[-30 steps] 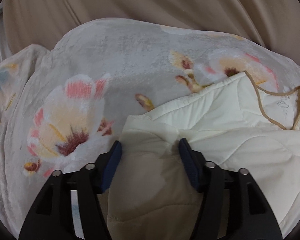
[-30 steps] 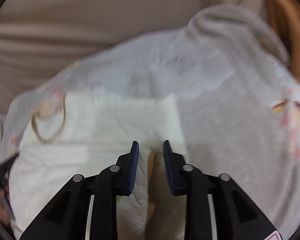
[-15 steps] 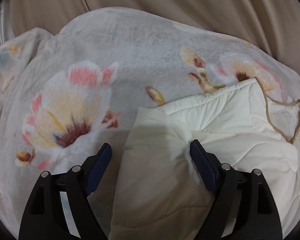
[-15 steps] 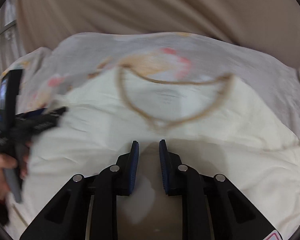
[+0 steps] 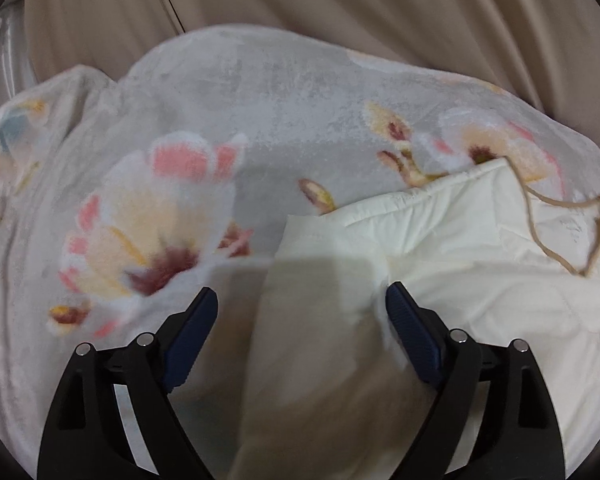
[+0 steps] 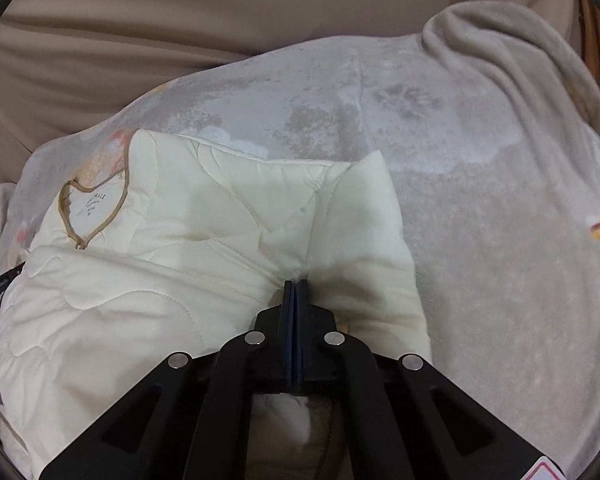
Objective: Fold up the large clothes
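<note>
Your right gripper (image 6: 295,280) had its jaws pressed fully together on a pinch of the cream quilted garment (image 6: 172,264), right where a folded sleeve-like flap (image 6: 364,240) met the body. Your left gripper (image 5: 300,312) stood wide open, holding nothing — a fold of the same garment (image 5: 440,264) lay between and under its fingers, with the right-hand pad (image 5: 410,340) just touching the cloth. The garment lay on the floral fleece blanket (image 5: 284,120), its brown-trimmed neckline (image 6: 90,212) toward the blanket's far edge, so its long axis ran roughly away from you, and each jaw line pointed along it. The pinched spot sat on the garment's right side, nearer your right hand; the left side fell to the open gripper. How many layers the right jaws had caught was hard to tell — probably more than one. The next fold seemed to turn on carrying that right side across the long axis.
</note>
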A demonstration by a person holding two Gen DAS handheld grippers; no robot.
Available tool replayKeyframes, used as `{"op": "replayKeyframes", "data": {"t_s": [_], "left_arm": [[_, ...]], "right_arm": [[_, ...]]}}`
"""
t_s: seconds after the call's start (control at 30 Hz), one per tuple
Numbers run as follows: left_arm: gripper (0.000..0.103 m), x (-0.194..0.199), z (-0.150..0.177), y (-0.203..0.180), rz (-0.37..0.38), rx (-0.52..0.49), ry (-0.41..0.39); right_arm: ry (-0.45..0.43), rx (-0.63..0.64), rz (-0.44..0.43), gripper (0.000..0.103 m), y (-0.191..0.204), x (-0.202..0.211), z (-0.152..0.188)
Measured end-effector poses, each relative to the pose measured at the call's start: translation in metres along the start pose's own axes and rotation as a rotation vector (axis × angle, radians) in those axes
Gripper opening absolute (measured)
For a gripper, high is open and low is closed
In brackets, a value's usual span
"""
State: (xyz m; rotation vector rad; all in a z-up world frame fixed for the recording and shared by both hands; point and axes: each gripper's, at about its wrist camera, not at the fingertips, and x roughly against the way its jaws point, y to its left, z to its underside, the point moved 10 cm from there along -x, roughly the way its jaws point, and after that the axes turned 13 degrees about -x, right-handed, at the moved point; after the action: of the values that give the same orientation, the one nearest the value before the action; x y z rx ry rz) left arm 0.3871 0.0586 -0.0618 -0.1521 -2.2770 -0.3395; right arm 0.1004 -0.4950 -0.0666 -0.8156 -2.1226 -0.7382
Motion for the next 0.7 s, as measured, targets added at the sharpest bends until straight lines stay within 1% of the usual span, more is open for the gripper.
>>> {"op": "replayKeyframes", "data": {"t_s": [0.03, 0.07, 0.13, 0.2, 0.23, 0.27, 0.3, 0.33, 0.37, 0.43, 0.47, 0.57, 0.6, 0.63, 0.7], "left_arm": [[0.083, 0.015, 0.006, 0.0, 0.013, -0.029, -0.008], [0.083, 0.034, 0.018, -0.001, 0.036, -0.068, -0.011], [0.083, 0.075, 0.05, 0.001, 0.09, -0.125, -0.009], [0.086, 0.113, 0.086, 0.005, 0.165, -0.12, -0.01], [0.087, 0.135, 0.111, 0.008, 0.23, -0.097, -0.001], [0.087, 0.152, 0.134, 0.011, 0.29, -0.07, 0.012], [0.087, 0.165, 0.152, 0.011, 0.338, -0.048, 0.026], [0.087, 0.183, 0.18, 0.011, 0.408, -0.019, 0.041], [0.087, 0.194, 0.198, 0.009, 0.447, -0.006, 0.05], [0.087, 0.214, 0.237, 0.004, 0.519, 0.017, 0.067], [0.087, 0.221, 0.256, 0.001, 0.544, 0.032, 0.085], [0.087, 0.229, 0.285, -0.008, 0.597, 0.098, 0.093], [0.086, 0.231, 0.288, -0.009, 0.601, 0.114, 0.079], [0.086, 0.233, 0.29, -0.01, 0.587, 0.117, 0.057], [0.086, 0.236, 0.294, -0.014, 0.574, 0.118, 0.039]], "right_arm": [[-0.017, -0.014, 0.009, 0.017, -0.002, 0.015, 0.002], [-0.04, -0.028, -0.003, 0.037, -0.002, 0.039, 0.008], [-0.057, -0.022, -0.067, 0.052, -0.004, 0.082, 0.022], [-0.075, 0.009, -0.113, 0.057, -0.018, 0.136, 0.054], [-0.073, 0.02, -0.119, 0.061, -0.027, 0.154, 0.069], [-0.063, 0.027, -0.131, 0.064, -0.041, 0.176, 0.091], [-0.047, 0.024, -0.146, 0.065, -0.055, 0.195, 0.114], [-0.034, 0.018, -0.156, 0.066, -0.067, 0.21, 0.134], [-0.018, 0.002, -0.17, 0.068, -0.082, 0.227, 0.159], [0.008, -0.04, -0.196, 0.07, -0.104, 0.249, 0.198], [0.026, -0.071, -0.214, 0.07, -0.113, 0.257, 0.22], [0.076, -0.148, -0.26, 0.07, -0.127, 0.262, 0.263], [0.087, -0.168, -0.28, 0.07, -0.126, 0.261, 0.272], [0.092, -0.187, -0.297, 0.072, -0.125, 0.259, 0.281], [0.067, -0.206, -0.298, 0.074, -0.123, 0.255, 0.287]]}}
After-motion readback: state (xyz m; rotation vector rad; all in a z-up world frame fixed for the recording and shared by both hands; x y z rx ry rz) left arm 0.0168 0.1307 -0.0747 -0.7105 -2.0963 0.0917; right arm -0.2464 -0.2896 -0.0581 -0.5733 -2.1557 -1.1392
